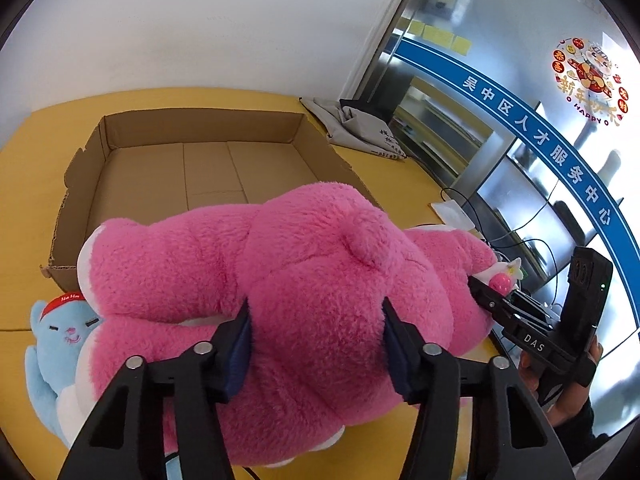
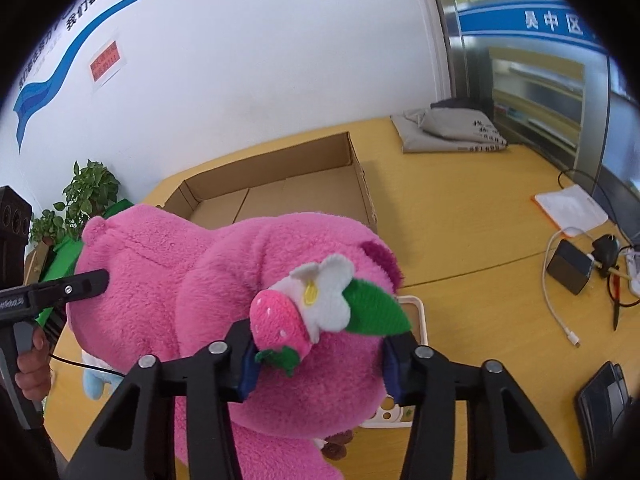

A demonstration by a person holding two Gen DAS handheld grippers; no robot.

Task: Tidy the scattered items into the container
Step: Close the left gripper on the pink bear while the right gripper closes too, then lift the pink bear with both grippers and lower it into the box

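Observation:
A big pink plush bear lies across the yellow table in front of an open cardboard box. My left gripper is shut on the bear's body, fur bulging between the fingers. My right gripper is shut on the bear's head, just below its strawberry and flower ornament. The right gripper also shows in the left wrist view at the bear's head. A blue plush toy lies under the bear at the left. The box holds nothing that I can see.
A grey folded cloth bag lies behind the box. Cables, a black charger, a white pad and a dark phone sit on the table's right side. A white tray lies under the bear. A potted plant stands far left.

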